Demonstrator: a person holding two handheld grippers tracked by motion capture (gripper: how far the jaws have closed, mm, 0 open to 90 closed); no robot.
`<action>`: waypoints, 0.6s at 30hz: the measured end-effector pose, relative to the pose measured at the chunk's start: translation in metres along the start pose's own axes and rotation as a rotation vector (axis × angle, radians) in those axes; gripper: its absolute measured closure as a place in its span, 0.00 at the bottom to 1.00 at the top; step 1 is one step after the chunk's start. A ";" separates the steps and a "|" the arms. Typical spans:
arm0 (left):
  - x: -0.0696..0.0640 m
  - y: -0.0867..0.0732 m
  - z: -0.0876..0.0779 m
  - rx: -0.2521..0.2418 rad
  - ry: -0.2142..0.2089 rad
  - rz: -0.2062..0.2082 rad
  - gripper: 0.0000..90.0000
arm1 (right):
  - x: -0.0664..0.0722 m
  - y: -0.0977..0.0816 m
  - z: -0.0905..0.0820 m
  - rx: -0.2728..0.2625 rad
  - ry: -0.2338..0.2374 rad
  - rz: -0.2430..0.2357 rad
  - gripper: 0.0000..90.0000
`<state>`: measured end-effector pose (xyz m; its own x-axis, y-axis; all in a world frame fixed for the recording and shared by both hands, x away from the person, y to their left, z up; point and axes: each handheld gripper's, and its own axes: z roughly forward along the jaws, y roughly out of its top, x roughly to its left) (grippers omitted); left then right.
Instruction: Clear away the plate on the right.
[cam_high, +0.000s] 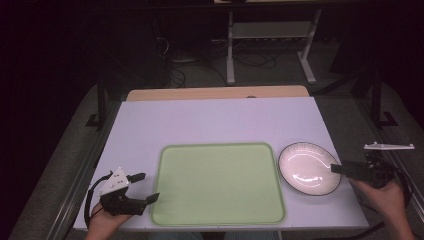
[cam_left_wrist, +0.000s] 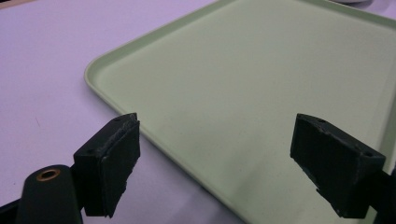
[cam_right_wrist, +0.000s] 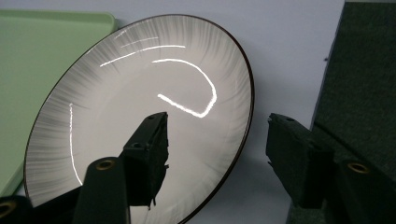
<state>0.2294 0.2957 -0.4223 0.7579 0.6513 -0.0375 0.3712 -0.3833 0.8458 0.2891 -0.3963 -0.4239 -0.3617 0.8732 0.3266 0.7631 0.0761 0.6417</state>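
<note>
Our right gripper (cam_right_wrist: 217, 154) straddles the plate (cam_right_wrist: 140, 116) rim at three o'clock, jaws parted, not gripping; left gripper (cam_left_wrist: 215, 163) gapes empty.

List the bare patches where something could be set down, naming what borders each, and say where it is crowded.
The green tray is bare inside its rim. The white table is bare from the tray's far edge to its back edge. It is crowded at the plate, whose right rim sits between the right gripper jaws.

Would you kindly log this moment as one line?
right gripper: open, jaws astride plate rim, not gripping | left gripper: open, at tray corner | plate: on table, right of tray
</note>
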 end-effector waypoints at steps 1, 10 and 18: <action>0.000 0.000 0.000 0.000 0.000 0.000 0.17 | 0.000 0.000 0.000 0.000 0.000 0.000 0.44; 0.001 0.000 0.000 0.000 0.000 -0.002 0.18 | -0.011 0.003 0.011 0.073 0.042 0.110 0.60; 0.001 0.000 0.000 0.004 -0.003 0.001 0.18 | -0.015 0.002 0.017 0.078 0.067 0.158 0.69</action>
<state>0.2300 0.2959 -0.4228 0.7595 0.6494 -0.0385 0.3728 -0.3860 0.8438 0.3055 -0.4008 -0.4394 -0.2667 0.8434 0.4663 0.8515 -0.0204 0.5240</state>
